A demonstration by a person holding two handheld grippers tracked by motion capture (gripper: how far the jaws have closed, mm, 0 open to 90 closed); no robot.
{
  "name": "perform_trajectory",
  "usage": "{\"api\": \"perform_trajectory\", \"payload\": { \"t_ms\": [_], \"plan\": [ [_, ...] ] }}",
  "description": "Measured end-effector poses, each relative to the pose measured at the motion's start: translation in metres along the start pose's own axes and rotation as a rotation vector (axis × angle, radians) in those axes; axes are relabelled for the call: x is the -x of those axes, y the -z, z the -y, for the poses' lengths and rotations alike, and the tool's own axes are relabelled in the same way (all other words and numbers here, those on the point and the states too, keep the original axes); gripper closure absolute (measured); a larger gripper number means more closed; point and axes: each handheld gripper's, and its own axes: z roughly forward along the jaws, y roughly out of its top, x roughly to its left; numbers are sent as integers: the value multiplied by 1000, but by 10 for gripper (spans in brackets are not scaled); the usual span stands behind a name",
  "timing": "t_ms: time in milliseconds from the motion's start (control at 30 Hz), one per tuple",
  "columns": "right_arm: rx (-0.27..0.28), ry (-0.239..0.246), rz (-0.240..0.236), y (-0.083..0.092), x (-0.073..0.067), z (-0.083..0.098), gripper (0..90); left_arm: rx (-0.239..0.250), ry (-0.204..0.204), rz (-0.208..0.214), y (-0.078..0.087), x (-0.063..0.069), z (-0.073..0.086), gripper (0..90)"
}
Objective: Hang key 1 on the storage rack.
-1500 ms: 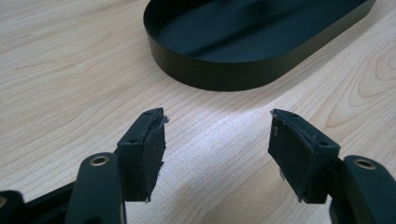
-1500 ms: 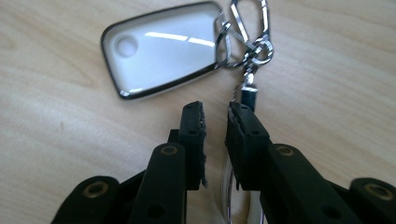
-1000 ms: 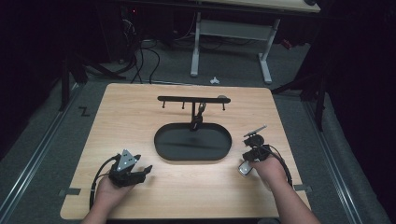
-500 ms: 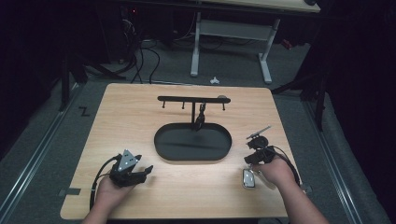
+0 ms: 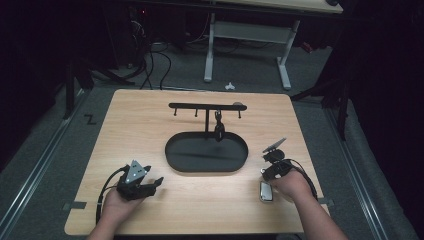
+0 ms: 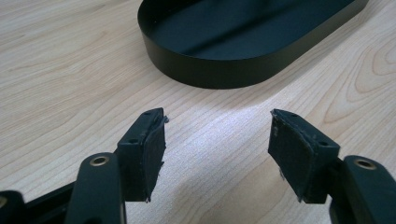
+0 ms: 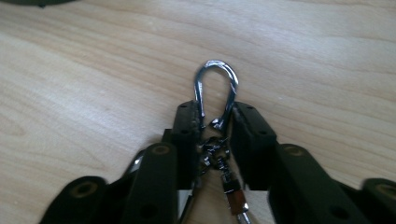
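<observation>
The right gripper [image 7: 215,122] has just been closing, and its jaws now pinch a shiny metal clip [image 7: 216,91] between them. The clip's round end pokes out past the pads, and a little chain with a brown tag [image 7: 232,198] hangs back toward the hand (a key ring, most likely). The clip's long way runs straight along the jaws.

From above, the black rack with hooks [image 5: 206,106] stands behind the oval tray [image 5: 206,152], ahead and to the left of this hand. The right hand is nearer to it.

The left gripper [image 6: 215,151] sits open wide on the table [image 5: 150,125], holding nothing.
</observation>
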Motion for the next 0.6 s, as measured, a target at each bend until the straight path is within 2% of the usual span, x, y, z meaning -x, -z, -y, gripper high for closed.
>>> {"api": "perform_trajectory", "payload": {
  "t_ms": [167, 200, 233, 367, 467, 600],
  "plan": [
    [6, 29, 3, 1, -3, -1, 766, 4, 5, -3, 1, -1, 0, 367],
    [13, 25, 4, 2, -3, -1, 831, 4, 5, -3, 0, -1, 0, 368],
    [36, 22, -1, 6, -3, -1, 846, 4, 5, -3, 0, -1, 0, 368],
    [16, 76, 36, 5, -7, -1, 845, 0, 2, -1, 0, -1, 0, 368],
    [22, 81, 22, 5, -9, -2, 843, 0, 3, 0, 0, -1, 0, 368],
    [23, 84, 29, 2, -11, -2, 822, -1, 1, 1, -1, -1, 0, 368]
  ]
}}
